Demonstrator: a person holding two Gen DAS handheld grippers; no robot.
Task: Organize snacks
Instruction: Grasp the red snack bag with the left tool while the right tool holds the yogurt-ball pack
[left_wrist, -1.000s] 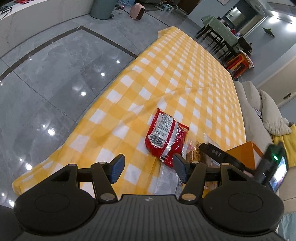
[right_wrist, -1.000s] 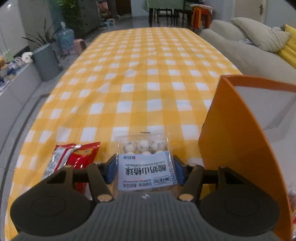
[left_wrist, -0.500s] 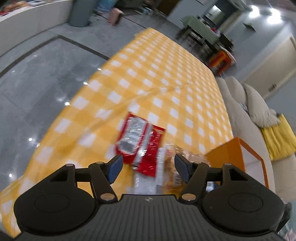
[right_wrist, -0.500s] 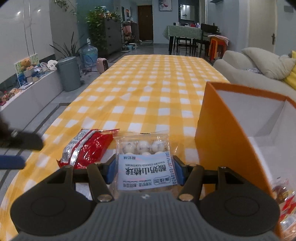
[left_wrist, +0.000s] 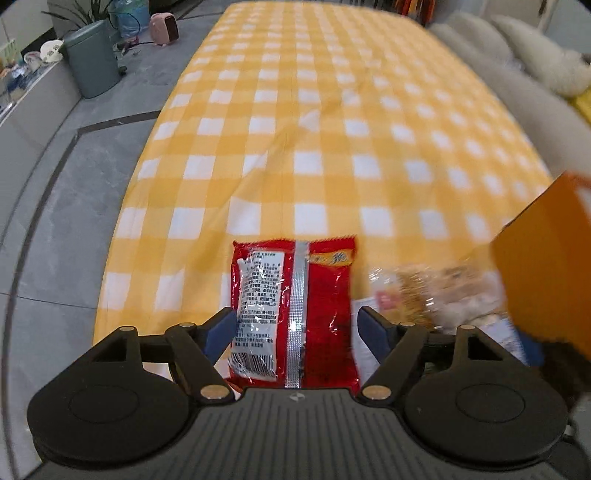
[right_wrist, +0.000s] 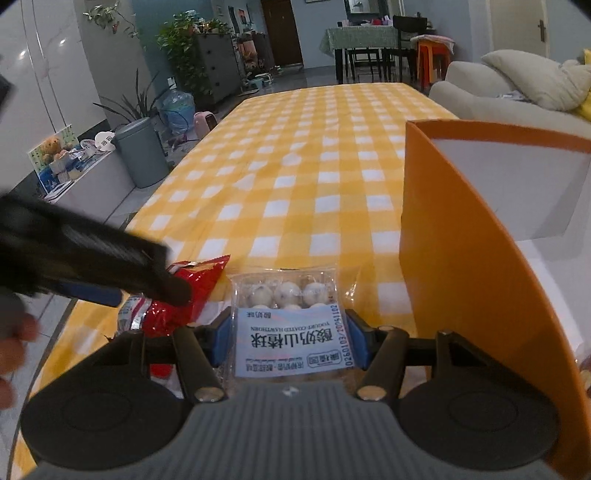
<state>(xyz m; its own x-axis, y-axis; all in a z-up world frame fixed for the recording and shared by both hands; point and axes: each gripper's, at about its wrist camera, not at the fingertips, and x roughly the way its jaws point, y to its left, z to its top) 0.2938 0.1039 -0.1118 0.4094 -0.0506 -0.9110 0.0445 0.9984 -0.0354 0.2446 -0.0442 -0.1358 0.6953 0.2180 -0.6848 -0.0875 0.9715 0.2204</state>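
A red snack packet lies flat on the yellow checked tablecloth, printed back up. My left gripper hangs over its near end with the jaws opening wide; the packet lies between the blue pads, which do not press it. My right gripper is shut on a clear pack of white coated balls with a pale blue label, close to the left of an orange box. In the right wrist view the left gripper reaches in from the left over the red packet.
The orange box stands at the table's near right; a blurred clear packet lies against it. A sofa runs along the right side. The left table edge drops to grey floor with a bin. A person's hand shows at far left.
My left gripper swung and rolled until it squared up over the red packet, and its jaws widened. It came into the right wrist view. The right gripper kept its grip on the pack.
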